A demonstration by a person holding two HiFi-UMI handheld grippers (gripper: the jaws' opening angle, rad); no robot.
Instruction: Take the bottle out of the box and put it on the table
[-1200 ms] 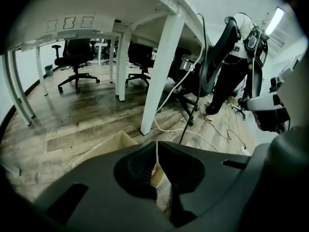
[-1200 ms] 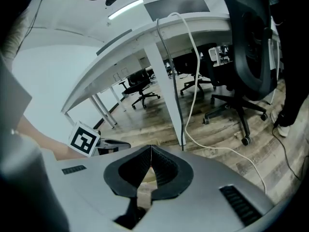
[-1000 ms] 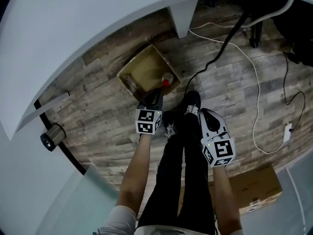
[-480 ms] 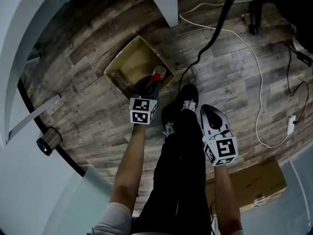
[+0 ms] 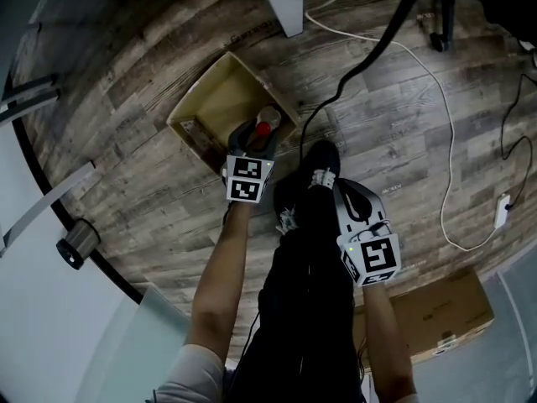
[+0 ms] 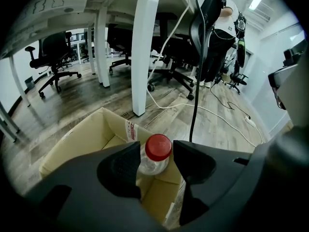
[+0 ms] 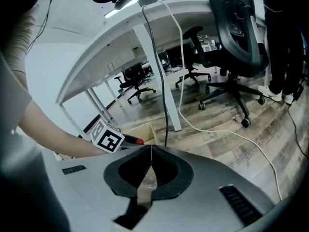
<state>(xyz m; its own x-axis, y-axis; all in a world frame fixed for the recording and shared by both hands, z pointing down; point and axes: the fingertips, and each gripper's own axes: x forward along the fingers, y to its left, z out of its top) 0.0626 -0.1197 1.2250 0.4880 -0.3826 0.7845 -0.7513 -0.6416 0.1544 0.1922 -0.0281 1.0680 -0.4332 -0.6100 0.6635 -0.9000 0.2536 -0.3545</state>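
An open cardboard box [image 5: 205, 107] stands on the wood floor by my feet. A clear bottle with a red cap [image 5: 263, 129] stands upright in its near right corner. My left gripper [image 5: 255, 138] hangs over that corner. In the left gripper view the bottle's neck and cap [image 6: 158, 147] sit between the jaws of the left gripper [image 6: 157, 152], which have just been opening; a gap shows beside the cap. The box's inner wall [image 6: 89, 138] lies behind. My right gripper [image 5: 351, 193] hovers over my right leg, shut on nothing, its tips meeting [image 7: 151, 147].
A white table leg [image 5: 284, 2] stands just beyond the box. White and black cables [image 5: 438, 116] trail over the floor on the right. A second cardboard box [image 5: 436, 317] lies behind my right side. Office chairs [image 6: 53, 62] stand farther off.
My left gripper has come down to the box's corner and its jaws have spread around the bottle's top. The right gripper has sunk a little, still shut.
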